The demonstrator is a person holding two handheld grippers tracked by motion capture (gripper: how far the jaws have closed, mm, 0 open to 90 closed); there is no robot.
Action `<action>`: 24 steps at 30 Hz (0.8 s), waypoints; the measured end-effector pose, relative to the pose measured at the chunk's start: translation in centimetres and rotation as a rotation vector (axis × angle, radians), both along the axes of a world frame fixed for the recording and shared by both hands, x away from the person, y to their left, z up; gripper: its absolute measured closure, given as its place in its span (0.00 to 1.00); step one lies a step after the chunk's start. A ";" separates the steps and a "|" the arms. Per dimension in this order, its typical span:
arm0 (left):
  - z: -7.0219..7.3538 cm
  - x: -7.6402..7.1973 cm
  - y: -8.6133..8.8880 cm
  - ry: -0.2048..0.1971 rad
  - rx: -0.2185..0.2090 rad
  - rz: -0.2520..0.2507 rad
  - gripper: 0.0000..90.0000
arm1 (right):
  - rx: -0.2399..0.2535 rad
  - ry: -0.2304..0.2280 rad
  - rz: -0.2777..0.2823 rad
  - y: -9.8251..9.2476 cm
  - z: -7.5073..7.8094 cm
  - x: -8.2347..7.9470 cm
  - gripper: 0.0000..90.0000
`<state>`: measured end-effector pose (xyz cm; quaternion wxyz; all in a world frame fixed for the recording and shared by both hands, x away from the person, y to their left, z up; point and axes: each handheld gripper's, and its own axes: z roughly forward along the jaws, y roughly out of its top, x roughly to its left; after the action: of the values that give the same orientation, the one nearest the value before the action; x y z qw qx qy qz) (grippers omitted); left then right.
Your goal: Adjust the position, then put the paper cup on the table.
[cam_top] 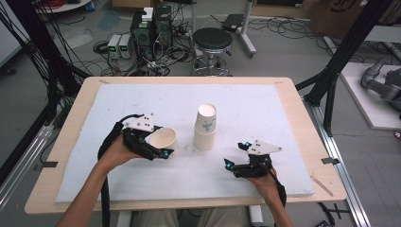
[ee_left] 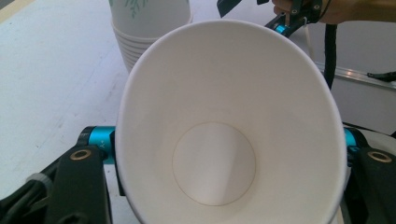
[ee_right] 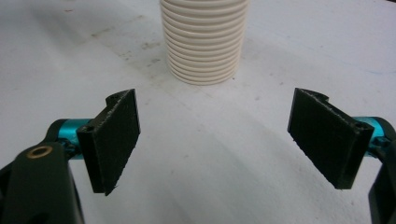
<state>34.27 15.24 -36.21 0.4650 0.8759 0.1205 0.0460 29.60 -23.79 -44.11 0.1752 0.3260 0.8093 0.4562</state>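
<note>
A single white paper cup (cam_top: 163, 138) lies tilted on its side in my left gripper (cam_top: 159, 147), mouth toward the camera. In the left gripper view the cup (ee_left: 224, 126) sits squeezed between the two black jaws, its empty bottom showing. A stack of nested paper cups (cam_top: 206, 126) stands upside down at the middle of the white mat, just right of the held cup; it is also in the left gripper view (ee_left: 149, 28) and the right gripper view (ee_right: 204, 42). My right gripper (cam_top: 236, 154) rests low near the front right, open, pads (ee_right: 116, 140) wide apart with nothing between them, facing the stack.
A white foam mat (cam_top: 283, 109) covers the wooden table (cam_top: 71, 123). Beyond the far edge stand a black stool (cam_top: 213, 42) and computer boxes with cables (cam_top: 151, 28). Black frame posts (cam_top: 331, 90) flank the table at right and left.
</note>
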 end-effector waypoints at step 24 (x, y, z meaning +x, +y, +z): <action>0.3 0.7 0.3 -0.014 0.043 0.022 0.35 | -0.034 0.002 -0.100 -0.3 -1.0 0.3 0.19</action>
<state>34.92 15.52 -35.90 0.4461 0.8841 0.1259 0.0596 29.88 -24.06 -45.09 0.2022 0.3635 0.7998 0.4328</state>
